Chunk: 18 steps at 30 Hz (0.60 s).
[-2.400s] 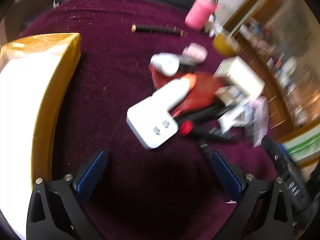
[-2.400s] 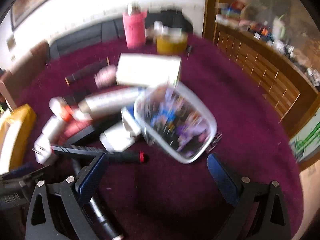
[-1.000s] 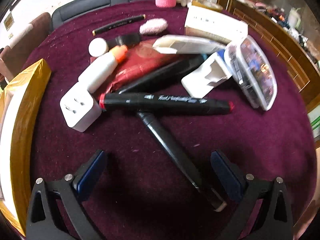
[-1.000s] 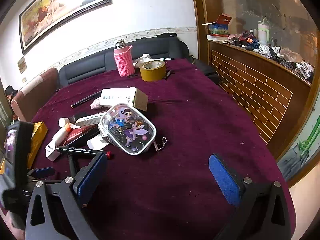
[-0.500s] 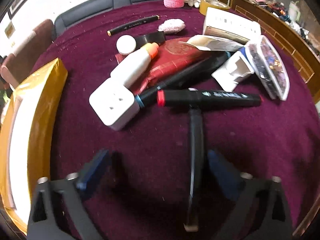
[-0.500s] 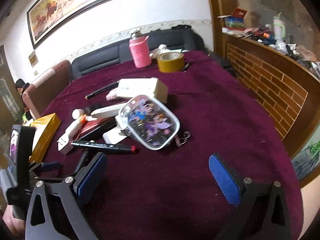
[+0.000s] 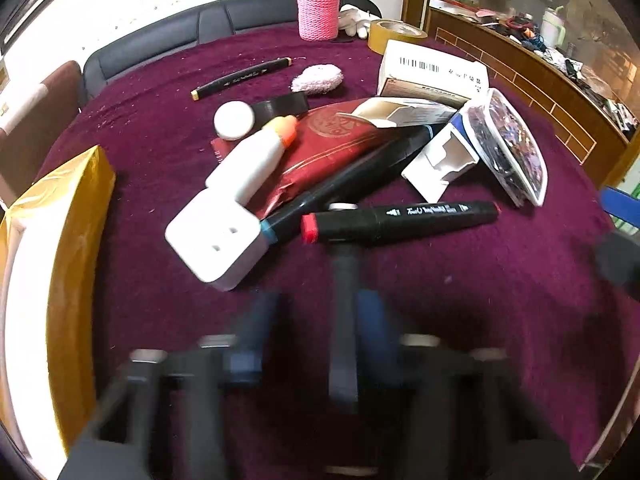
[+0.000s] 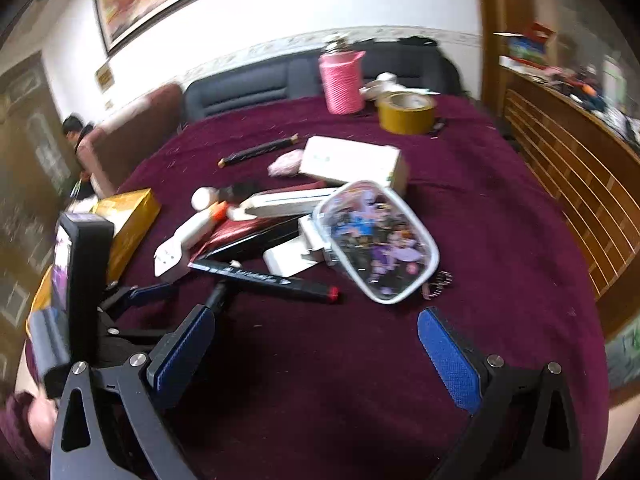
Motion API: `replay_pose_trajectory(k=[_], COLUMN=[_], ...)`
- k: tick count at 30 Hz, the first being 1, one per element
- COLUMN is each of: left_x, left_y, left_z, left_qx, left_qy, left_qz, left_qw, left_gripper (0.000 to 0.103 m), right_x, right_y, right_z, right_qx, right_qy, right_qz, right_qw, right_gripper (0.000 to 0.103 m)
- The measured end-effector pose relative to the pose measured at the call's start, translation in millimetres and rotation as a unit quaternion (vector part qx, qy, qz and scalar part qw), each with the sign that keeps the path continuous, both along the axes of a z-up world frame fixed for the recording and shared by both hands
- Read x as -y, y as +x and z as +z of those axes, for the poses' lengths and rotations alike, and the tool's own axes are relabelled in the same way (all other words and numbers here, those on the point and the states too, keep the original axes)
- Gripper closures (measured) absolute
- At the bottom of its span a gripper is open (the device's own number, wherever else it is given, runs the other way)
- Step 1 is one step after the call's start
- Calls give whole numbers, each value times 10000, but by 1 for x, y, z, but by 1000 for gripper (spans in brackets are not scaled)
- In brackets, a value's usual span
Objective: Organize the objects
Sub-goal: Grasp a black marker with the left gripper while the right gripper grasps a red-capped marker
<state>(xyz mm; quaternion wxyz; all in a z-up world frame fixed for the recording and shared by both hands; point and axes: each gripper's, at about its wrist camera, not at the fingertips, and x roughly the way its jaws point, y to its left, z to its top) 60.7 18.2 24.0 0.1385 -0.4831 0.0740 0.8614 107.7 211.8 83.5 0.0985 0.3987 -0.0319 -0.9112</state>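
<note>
Left gripper (image 7: 316, 328), angled steeply down, its jaws just closed around a black marker (image 7: 343, 320); right gripper (image 8: 316, 344) hovers wide open, empty.

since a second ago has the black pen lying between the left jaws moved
Yes. The black pen swung from slanting to pointing straight at the red-capped marker, and the left gripper, whose jaws have just been closing, now pinches it.

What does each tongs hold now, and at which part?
Left tongs have just closed around a dark marker at its near end; contact is blurred. Right tongs are open and hold nothing.
</note>
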Motion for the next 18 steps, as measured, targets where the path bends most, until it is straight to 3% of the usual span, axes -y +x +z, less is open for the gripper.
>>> replay_pose_trajectory(k=[5, 12, 15, 18], left_x=[30, 72, 74, 72], left_y=[11, 27, 25, 23], left_z=[4, 10, 3, 2], left_qx=[175, 313, 450, 480], left_qy=[307, 797, 748, 842], left_qz=[65, 262, 302, 300], left_qw=[9994, 9960, 9957, 9948], left_gripper=[89, 89, 89, 88], right_x=[30, 82, 102, 109], right_y=[-20, -49, -63, -76], right_z=[-11, -37, -51, -60], right_qx=[203, 646, 712, 1027], right_qy=[334, 812, 1219, 1351], right_qz=[678, 1760, 2006, 2179], right_qw=[9969, 9789, 9695, 9611], right_gripper=[1, 25, 30, 49])
